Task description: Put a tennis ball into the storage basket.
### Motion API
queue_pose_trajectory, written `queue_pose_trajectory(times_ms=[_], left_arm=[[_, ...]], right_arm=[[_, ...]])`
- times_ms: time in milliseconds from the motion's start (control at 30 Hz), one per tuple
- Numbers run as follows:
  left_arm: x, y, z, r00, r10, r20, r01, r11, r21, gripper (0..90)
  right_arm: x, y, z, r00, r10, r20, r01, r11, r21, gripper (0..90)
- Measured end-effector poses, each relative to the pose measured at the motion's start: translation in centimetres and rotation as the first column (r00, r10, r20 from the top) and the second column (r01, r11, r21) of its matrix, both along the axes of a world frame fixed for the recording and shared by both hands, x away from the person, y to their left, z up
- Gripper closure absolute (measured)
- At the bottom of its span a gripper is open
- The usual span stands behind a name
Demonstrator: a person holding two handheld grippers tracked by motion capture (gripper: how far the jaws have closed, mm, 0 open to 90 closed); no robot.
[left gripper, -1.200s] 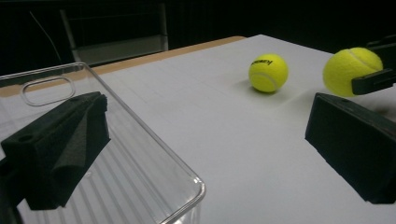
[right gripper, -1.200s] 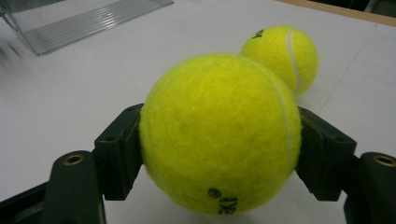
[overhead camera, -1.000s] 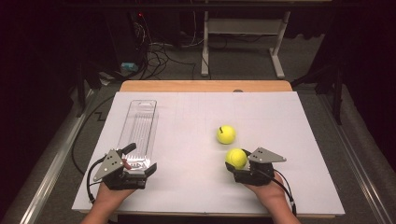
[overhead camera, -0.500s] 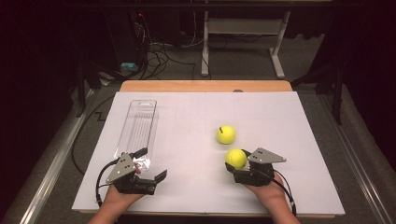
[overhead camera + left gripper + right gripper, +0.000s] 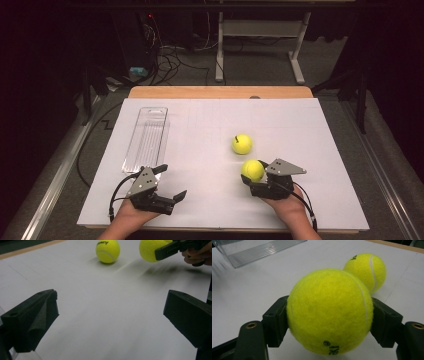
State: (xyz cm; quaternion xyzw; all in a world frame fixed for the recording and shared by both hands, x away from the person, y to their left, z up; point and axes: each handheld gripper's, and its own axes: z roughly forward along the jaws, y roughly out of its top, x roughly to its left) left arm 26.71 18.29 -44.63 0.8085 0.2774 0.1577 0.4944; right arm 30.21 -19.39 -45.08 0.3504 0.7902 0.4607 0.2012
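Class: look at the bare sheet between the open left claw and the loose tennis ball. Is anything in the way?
Nothing visible: the left claw faces the loose tennis ball across bare white sheet.

The white matte table sheet (image 5: 210, 150) was brightly, evenly lit against dark surroundings, shadows were soft, and the left gripper view showed motion blur.

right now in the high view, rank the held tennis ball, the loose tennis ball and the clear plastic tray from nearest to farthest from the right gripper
1. Held tennis ball: clamped between the jaws of the right gripper, touching it.
2. Loose tennis ball: on the white table just beyond the held one, apart from it.
3. Clear plastic tray: far across the table on the person's left side, ahead of the left gripper.
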Motion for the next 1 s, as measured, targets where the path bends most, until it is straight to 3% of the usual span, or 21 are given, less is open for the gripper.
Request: queue_pose_trajectory(times_ms=[533, 800, 900, 1000], left_arm=[[0.6, -1.3, -1.1, 0.9908, -0.012, -0.135, 0.03, 0.9908, 0.132, 0.6], [1.1, -1.7, -1.2, 0.9832, 0.02, -0.181, 0.012, 0.9839, 0.178, 0.6], [1.2, -1.9, -1.0, 0.9805, 0.037, -0.193, 0.004, 0.9789, 0.204, 0.5], [1.3, -2.5, -0.8, 0.9769, 0.049, -0.208, 0.007, 0.9655, 0.26, 0.9]], right_arm=[[0.0, 0.0, -0.1, 1.0, 0.004, -0.002, -0.004, 1.0, -0.001, 27.0], [0.0, 0.1, -0.1, 1.0, 0.006, -0.007, -0.006, 1.0, 0.0, 27.0], [0.0, 0.1, -0.1, 0.9999, 0.006, -0.013, -0.006, 1.0, 0.0, 27.0], [-0.1, 0.1, -0.1, 0.9999, 0.01, -0.01, -0.01, 1.0, 0.006, 27.1]])
